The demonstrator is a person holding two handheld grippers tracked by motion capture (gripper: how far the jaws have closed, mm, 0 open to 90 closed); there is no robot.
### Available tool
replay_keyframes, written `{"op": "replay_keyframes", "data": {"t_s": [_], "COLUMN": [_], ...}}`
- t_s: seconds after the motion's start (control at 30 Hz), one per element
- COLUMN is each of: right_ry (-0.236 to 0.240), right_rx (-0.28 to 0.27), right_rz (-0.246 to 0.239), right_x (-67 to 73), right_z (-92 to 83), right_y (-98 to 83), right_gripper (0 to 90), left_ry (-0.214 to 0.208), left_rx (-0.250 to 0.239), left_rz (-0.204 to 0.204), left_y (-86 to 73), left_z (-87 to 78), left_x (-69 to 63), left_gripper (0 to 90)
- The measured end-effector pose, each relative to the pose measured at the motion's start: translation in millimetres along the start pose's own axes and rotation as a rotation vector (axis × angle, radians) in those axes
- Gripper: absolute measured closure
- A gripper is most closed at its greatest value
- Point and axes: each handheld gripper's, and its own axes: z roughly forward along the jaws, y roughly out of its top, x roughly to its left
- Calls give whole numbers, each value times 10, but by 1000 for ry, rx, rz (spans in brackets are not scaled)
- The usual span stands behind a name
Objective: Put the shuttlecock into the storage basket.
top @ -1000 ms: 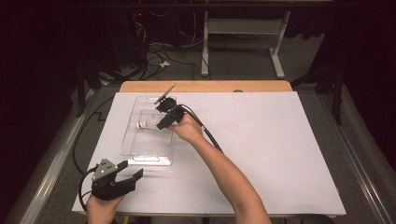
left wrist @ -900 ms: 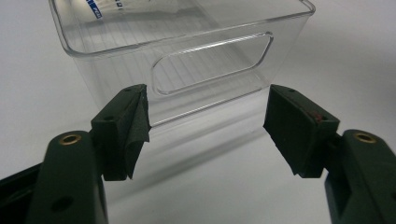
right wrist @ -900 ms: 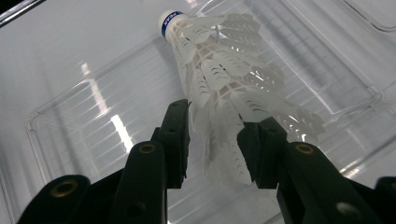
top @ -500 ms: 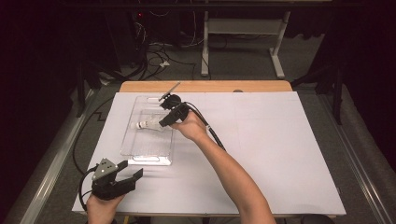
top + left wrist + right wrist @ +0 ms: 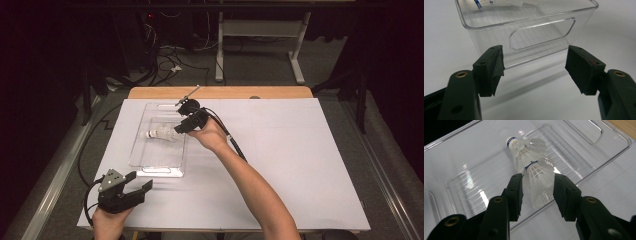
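I had the right gripper (image 5: 186, 123) over the clear bin's (image 5: 141, 150) right wall, its jaws parted and having just been opening, with the shuttlecocks (image 5: 534, 170) lying ahead of them on the bin floor, released and not pinched. In the right gripper view the feathered skirt sat in the line between the two pads, but I saw a gap on each side, and the blue-banded cork end pointed away from me. The bin's near wall ran just under the jaws, so that rim was the one edge close to the gripper; the far wall with its cut-out handle stood well beyond the shuttlecocks. My left gripper (image 5: 131, 189) rested low on the white surface (image 5: 300, 160), jaws spread wide and holding nothing, facing the bin's near end, whose handle slot (image 5: 541, 33) showed straight ahead between the pads. To the right of the right gripper the surface lay open and bare all the way to its edge, while its cable (image 5: 232, 142) trailed back along my forearm.
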Motion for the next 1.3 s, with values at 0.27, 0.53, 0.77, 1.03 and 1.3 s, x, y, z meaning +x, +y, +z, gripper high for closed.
{"op": "replay_keyframes", "data": {"t_s": [0.27,0.53,0.77,1.03,1.3], "right_ry": [-9,-16,-23,-28,-35], "right_rx": [3,-18,-35,-50,-60], "right_rz": [16,39,35,59,78], "right_x": [-64,-123,-183,-250,-308], "right_z": [-60,-116,-194,-233,-277], "right_y": [-75,-162,-236,-324,-393], "right_gripper": [589,574,576,573,569], "left_ry": [0,3,5,5,10], "left_rx": [2,1,4,4,5], "left_rz": [0,-1,4,1,1], "left_y": [3,1,2,2,3], "left_z": [8,7,6,6,7], "left_x": [-2,-5,1,1,3], "left_gripper": [320,320,319,319,320]}}
